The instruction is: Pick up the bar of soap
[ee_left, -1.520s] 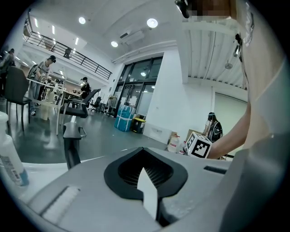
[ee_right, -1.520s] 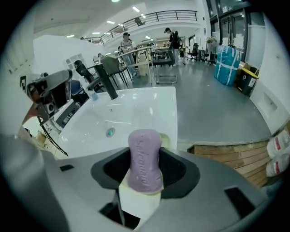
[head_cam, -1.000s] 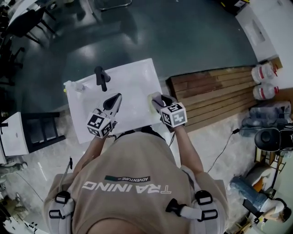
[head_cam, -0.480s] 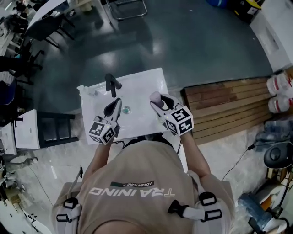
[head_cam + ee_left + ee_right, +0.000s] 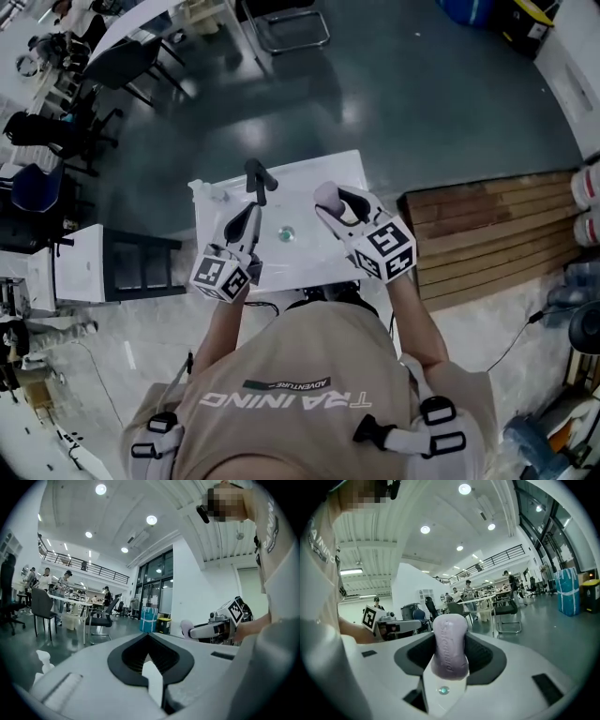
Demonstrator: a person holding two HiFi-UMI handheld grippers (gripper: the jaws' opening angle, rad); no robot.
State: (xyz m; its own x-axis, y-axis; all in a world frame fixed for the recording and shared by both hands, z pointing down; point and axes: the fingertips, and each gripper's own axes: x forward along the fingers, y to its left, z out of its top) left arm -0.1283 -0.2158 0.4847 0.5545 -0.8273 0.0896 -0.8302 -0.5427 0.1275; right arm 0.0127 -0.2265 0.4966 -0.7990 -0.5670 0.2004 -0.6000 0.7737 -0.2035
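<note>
A pale lilac bar of soap stands on end between the jaws of my right gripper, which is shut on it. From the head view the soap is held above the right part of the white sink. My left gripper hovers over the sink's left half, beside the black tap. In its own view the left gripper has its jaws closed together with nothing between them. The right gripper and the soap's end show off to its right.
A drain sits in the middle of the basin. A small white bottle stands at the sink's far left corner. A wooden pallet lies to the right and a white cabinet to the left. Chairs and desks stand beyond.
The soap has stayed in the right gripper, which moved from the sink's right edge inward over the basin. The whole scene slid down and right in the head view.
</note>
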